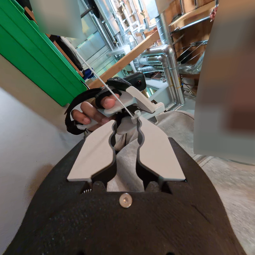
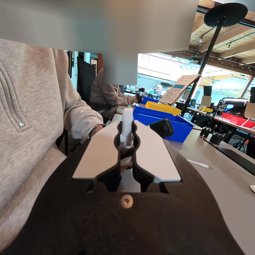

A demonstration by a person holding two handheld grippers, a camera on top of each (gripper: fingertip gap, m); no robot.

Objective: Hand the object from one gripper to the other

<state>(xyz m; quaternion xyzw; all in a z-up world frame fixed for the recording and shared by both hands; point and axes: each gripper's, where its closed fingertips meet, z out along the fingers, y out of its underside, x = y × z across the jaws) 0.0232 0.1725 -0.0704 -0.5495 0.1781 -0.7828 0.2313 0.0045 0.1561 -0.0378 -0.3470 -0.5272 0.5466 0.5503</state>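
A thin white stick (image 1: 96, 75) slants from the upper left down to a small white end piece (image 1: 135, 115) just beyond my left gripper's fingertips. My left gripper (image 1: 126, 120) is open and empty, jaws well apart. Behind the stick, a hand (image 1: 85, 114) holds the right gripper, whose camera (image 1: 138, 82) faces me. In the right wrist view my right gripper (image 2: 127, 121) has its jaws close together around a blurred white piece (image 2: 127, 121), which fills the gap. The left gripper's camera (image 2: 161, 129) sits just past the right fingertip.
Green bins (image 1: 34, 48) stand at the left. The person's grey sweatshirt (image 2: 34, 96) is close by. On the grey table (image 2: 207, 186) are a blue bin (image 2: 158, 118), a yellow bin (image 2: 162, 107) and another thin white stick (image 2: 198, 163). Another person (image 2: 107, 96) sits behind.
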